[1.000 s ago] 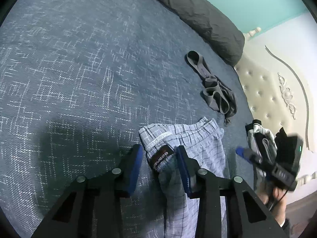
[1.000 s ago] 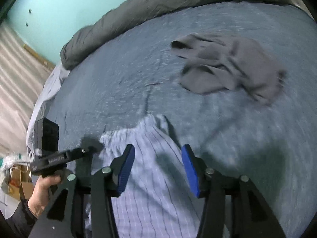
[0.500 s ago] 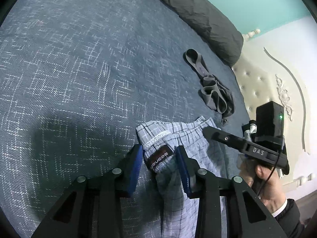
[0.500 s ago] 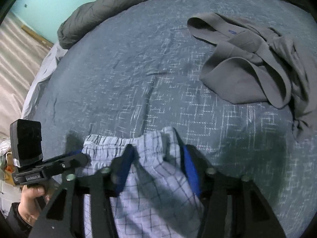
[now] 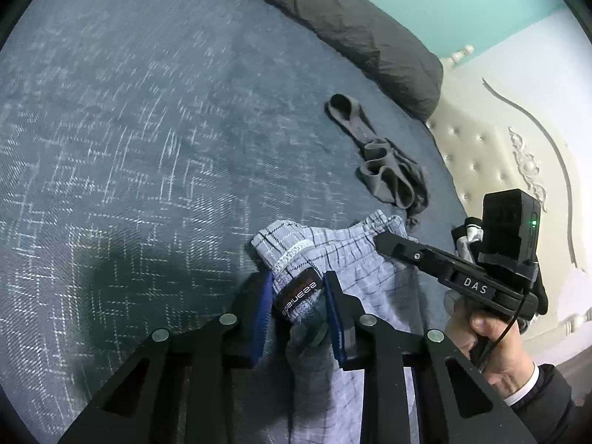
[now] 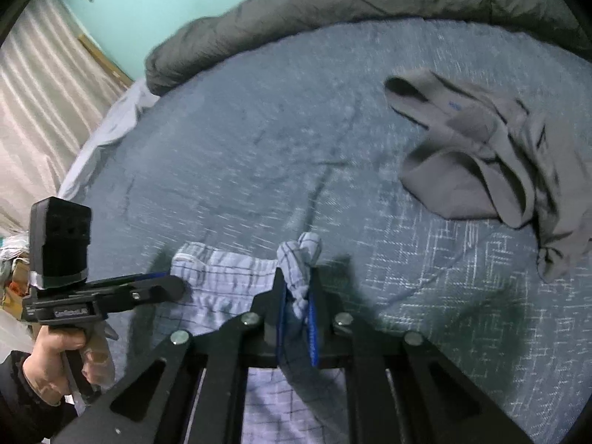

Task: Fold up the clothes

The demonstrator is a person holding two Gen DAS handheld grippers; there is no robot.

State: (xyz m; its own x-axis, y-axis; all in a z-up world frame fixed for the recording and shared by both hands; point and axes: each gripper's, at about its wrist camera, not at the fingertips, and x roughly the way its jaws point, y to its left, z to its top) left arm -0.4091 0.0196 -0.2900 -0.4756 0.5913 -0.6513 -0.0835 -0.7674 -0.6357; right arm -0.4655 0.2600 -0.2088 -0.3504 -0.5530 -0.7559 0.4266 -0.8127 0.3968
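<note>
The plaid boxer shorts lie on the blue-grey bedspread, their waistband end at the fingers of both tools and the rest trailing back beneath them. The left gripper has just been closing, and its blue pads now pinch the waistband corner that carries the dark brand label; the fabric bunches between them, so this reads as a grip on cloth rather than a loose cage. The right gripper has likewise just been closing, and its pads are clenched hard on the opposite waistband corner, with a knot of plaid cloth squeezed up beyond the fingertips.

Holding the two corners of the same edge makes sense for folding: with both ends pinned, the waistband can probably be pulled taut and the garment lifted or spread flat before a crease is made.

Ahead of the fingers and well apart from them, a grey garment lies crumpled on the bedspread, apparently waiting its turn. A dark grey duvet is heaped along the far edge. Each tool shows in the other's view, a hand wrapped around the left one's handle.
</note>
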